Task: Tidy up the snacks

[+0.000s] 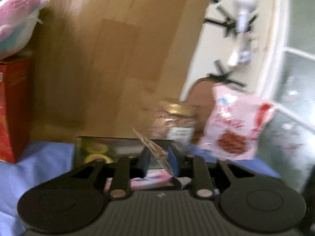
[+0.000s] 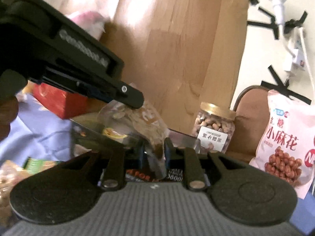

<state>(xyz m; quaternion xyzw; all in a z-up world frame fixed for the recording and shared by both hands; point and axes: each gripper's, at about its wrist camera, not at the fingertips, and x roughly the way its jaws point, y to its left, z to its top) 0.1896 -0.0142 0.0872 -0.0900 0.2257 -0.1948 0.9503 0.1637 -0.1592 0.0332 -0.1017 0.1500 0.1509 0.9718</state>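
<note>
Right wrist view: the clear snack packet [image 2: 137,122] hangs between both tools, right gripper [image 2: 154,153] and left gripper [image 2: 130,98] each grasping it; at three o'clock, jar [image 2: 214,125] and pink bag [image 2: 285,137] stand unsorted.

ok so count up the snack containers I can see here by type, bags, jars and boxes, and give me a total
Bags: 2, the clear snack bag between both grippers and the pink bag at the right.
Jars: 1, the gold-lidded nut jar.
Boxes: 2, the red box and the dark box with yellow fruit on it.
Total: 5. The blurred items at the lower left are not counted.
</note>
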